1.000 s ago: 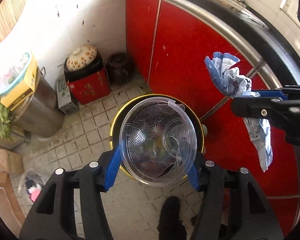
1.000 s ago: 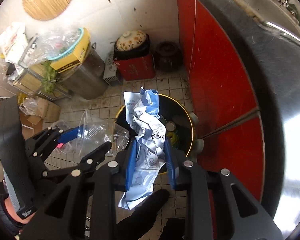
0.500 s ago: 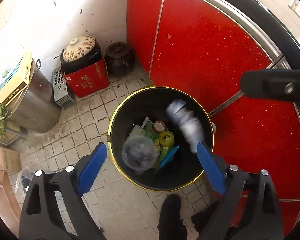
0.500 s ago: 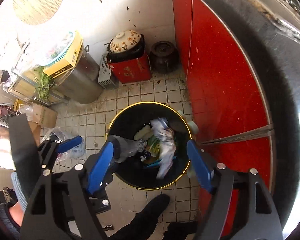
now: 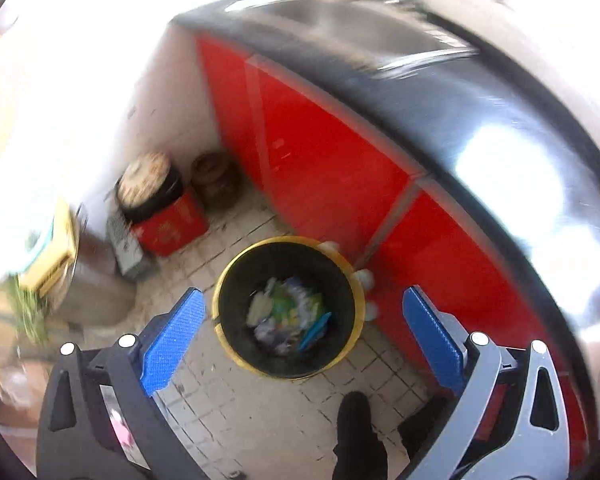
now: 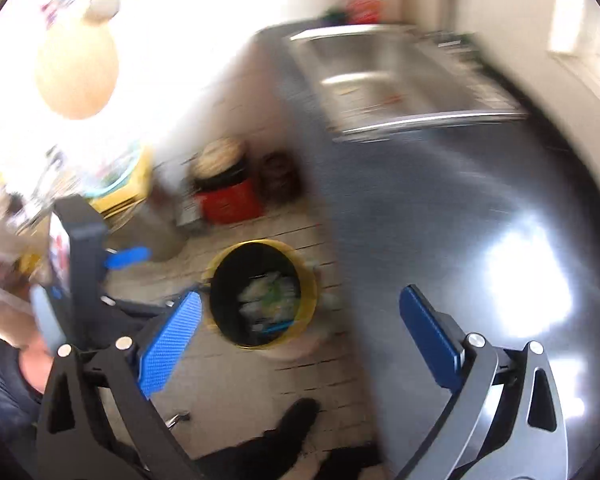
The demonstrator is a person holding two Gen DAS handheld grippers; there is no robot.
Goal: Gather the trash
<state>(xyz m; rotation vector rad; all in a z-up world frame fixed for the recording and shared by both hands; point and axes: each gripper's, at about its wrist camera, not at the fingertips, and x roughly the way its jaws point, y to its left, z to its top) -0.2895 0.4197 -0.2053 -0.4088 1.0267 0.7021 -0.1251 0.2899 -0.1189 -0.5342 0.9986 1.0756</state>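
A black trash bin with a yellow rim [image 5: 236, 344] stands on the tiled floor beside the red cabinet; it also shows in the right wrist view [image 6: 308, 296]. Mixed trash [image 5: 288, 312] lies inside it, with crumpled paper and clear plastic among it. My left gripper [image 5: 300, 328] is wide open and empty, high above the bin. My right gripper [image 6: 300, 328] is wide open and empty, also high above the bin. The left gripper shows in the right wrist view at the left [image 6: 126, 258]. Both views are blurred.
A steel countertop [image 5: 520, 168] with a sink [image 6: 396, 76] runs over red cabinet doors [image 5: 328, 168]. A red box with a patterned pot [image 5: 160, 216], a dark jar [image 5: 216, 180] and a metal drum [image 5: 96, 280] stand on the floor by the wall. A dark shoe [image 5: 354, 432] is below.
Both grippers let go: the clear plastic bowl and the crumpled paper dropped into the bin. Both grippers then rose and tilted up, so the bin looks smaller and the countertop and sink came into view.
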